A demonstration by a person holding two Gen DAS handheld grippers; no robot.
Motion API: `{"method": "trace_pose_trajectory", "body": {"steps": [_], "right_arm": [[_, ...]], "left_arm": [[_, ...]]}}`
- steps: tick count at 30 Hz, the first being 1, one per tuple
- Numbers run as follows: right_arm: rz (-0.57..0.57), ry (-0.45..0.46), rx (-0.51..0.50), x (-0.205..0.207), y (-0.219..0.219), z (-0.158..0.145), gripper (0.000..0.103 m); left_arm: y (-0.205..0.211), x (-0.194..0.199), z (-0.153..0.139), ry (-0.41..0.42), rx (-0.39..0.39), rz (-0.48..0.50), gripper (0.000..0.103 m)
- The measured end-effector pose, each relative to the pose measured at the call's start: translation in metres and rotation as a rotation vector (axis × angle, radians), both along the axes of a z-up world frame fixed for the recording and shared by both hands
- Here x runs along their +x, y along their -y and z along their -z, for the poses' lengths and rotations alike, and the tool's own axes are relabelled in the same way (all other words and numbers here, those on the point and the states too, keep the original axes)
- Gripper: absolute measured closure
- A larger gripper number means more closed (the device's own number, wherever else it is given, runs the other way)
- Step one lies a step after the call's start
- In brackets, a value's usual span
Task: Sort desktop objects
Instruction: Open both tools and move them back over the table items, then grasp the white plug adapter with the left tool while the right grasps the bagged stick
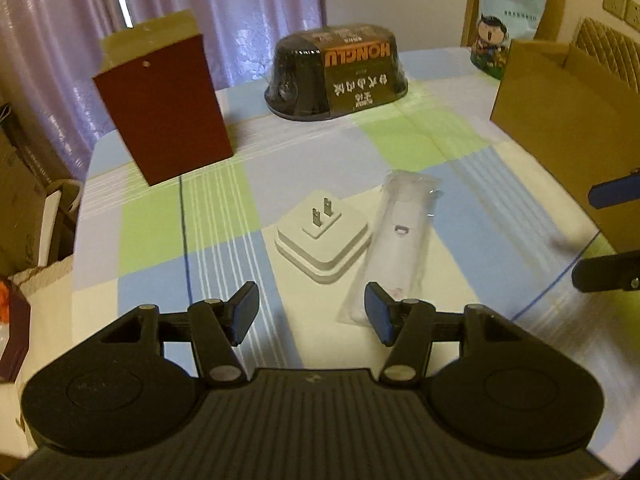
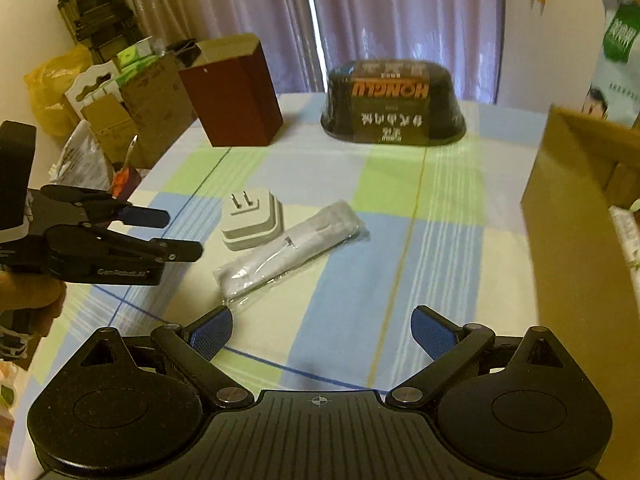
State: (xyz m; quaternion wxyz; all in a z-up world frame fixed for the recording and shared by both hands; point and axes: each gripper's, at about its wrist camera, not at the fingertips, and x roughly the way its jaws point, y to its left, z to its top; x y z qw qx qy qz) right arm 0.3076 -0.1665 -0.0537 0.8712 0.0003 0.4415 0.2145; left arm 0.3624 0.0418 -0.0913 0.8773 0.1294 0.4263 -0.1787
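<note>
Two handheld grippers hover over a table covered in a checked cloth (image 1: pixel 224 216) of green, blue and cream squares. The left gripper (image 1: pixel 312 312) has its blue-padded fingers spread wide with nothing between them. Just ahead of it, slightly right of centre, a white plug adapter (image 1: pixel 323 240) lies on its face with two metal prongs pointing up. Touching the adapter's right side, a long white item sealed in a clear plastic sleeve (image 1: pixel 394 240) lies lengthwise, its near end reaching just in front of the left gripper's right fingertip.

The right gripper (image 2: pixel 322 336) is also wide open and empty, held above bare cloth. From its camera the adapter and the sleeved item sit ahead and to the left, and the left gripper appears at the far left edge, gripped by a hand (image 2: pixel 30 300).

Farther ahead of the left gripper, to the left, a dark red rectangular box (image 1: pixel 164 100) with a tan top stands upright. Far ahead, a dark oval tub (image 1: pixel 336 74) in shrink wrap sits upside down, its orange "HONGLU" label inverted. To the right, an open brown cardboard box (image 1: pixel 560 132) stands at the table edge. Beyond it, a green and white printed bag (image 1: pixel 506 12) leans against a wooden chair. Purple curtains (image 1: pixel 224 8) hang behind the table
</note>
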Motion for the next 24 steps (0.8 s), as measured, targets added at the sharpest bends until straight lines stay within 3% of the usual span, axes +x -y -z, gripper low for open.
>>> {"method": "trace_pose_trajectory", "body": {"steps": [11,16,24], "right_arm": [[0.034,-0.03,0.018,0.015,0.0,0.035,0.005],[0.036,-0.033,0.015,0.022,-0.002,0.043,0.005],[0.049,-0.032,0.011,0.03,-0.008,0.049,0.005]], "left_arm": [[0.015,0.043,0.031,0.021,-0.004,0.115,0.048],[0.016,0.056,0.035,0.029,-0.028,0.15,0.045],[0.025,0.073,0.036,0.051,-0.003,0.255,0.035]]}}
